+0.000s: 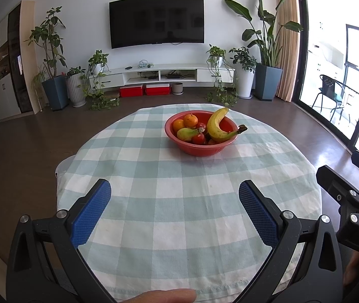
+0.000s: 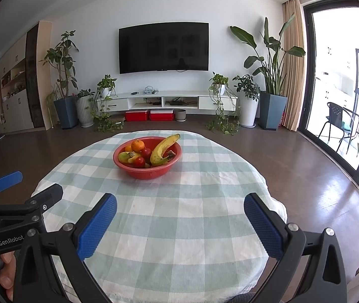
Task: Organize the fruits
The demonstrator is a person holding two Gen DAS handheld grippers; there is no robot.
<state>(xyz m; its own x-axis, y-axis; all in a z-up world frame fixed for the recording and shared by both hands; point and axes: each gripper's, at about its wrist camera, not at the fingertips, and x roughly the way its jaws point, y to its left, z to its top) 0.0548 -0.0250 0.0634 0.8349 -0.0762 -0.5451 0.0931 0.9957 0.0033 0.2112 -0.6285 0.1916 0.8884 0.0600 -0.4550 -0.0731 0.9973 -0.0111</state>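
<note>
Bowl: red bowl (image 1: pixel 200 149) on the checked tablecloth (image 1: pixel 179 227), toward the far side of the table.
Fruit: banana (image 1: pixel 217 126), oranges (image 1: pixel 190 120), tomatoes (image 1: pixel 198 139), all inside the bowl.
Left gripper (image 1: pixel 174 202): spread wide, empty, well short of the bowl.
Right gripper (image 2: pixel 179 217): spread wide, empty, bowl ahead and slightly left.

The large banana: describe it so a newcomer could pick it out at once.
On the round checked table stands a red bowl of fruit. The large banana leans on its right side, stem over the rim: the longest fruit there, dwarfing a small greenish banana.
</note>
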